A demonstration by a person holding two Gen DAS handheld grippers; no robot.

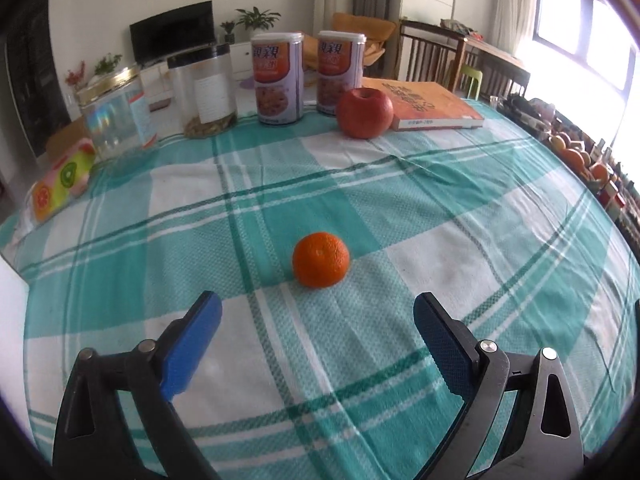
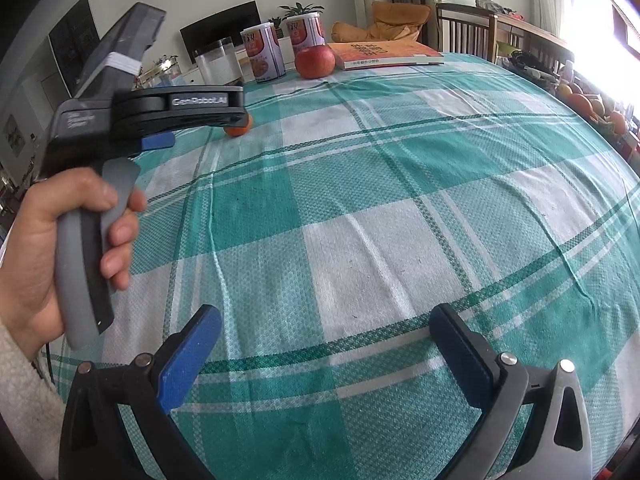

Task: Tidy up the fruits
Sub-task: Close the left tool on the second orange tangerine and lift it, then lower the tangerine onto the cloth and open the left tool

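I have the left gripper (image 1: 318,308) lined up on the orange (image 1: 320,259), which sits on the checked tablecloth (image 1: 460,208) just ahead of its spread fingers, well short of the apple (image 1: 364,112) by the book (image 1: 428,105). My right gripper (image 2: 326,320) hangs wide open over bare cloth, holding nothing. I judge this the approach to the first pick: next I must ease forward until the orange sits between the pads, then close gently
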